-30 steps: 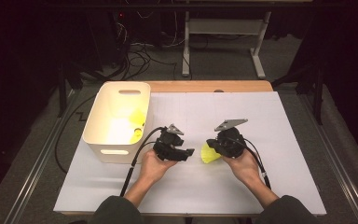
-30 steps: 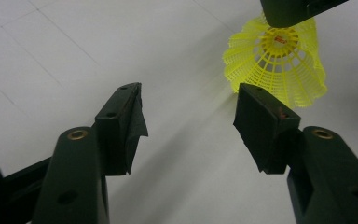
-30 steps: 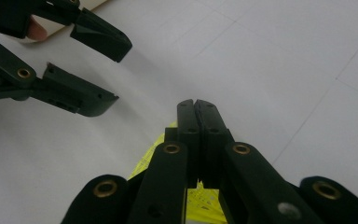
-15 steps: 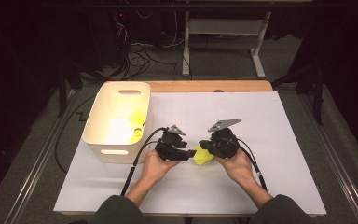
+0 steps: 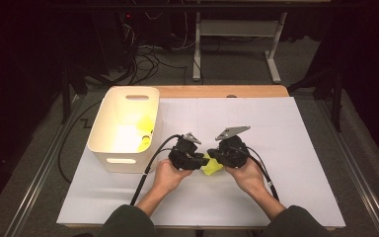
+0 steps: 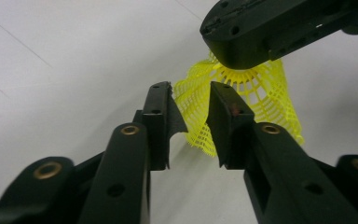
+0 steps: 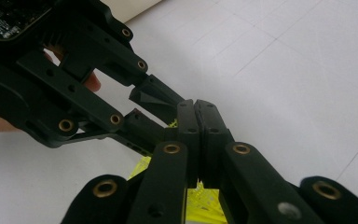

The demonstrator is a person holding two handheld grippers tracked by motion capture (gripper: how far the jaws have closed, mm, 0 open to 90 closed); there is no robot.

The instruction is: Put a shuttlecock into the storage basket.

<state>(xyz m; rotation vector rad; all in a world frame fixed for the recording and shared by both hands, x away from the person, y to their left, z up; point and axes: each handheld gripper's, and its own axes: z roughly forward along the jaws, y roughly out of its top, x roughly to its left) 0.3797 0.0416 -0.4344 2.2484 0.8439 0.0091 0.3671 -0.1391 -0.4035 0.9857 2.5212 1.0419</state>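
1. Two forearms in dark sleeves are seen entering at the near table edge; a gripper is held in each hand.
2. The yellow mesh piece is held just above the white table cover, between the two grippers, near the table's middle.
3. The right gripper is clamped tight on the mesh; in the right gripper view its jaws are pressed together with yellow netting caught below them.
4. The left gripper is set narrow; its jaws have just been closing. In the left gripper view the mesh edge is seen between them, and whether the pads press on it cannot be told.
5. The mesh is partly hidden by the right gripper's jaw, which is laid across its top in the left gripper view.
6. The cream bin is placed just left of the left hand, on the cover. More yellow mesh is lying inside, against its right wall.
7. Beyond the table, cables and a metal frame are noted on the dark floor.
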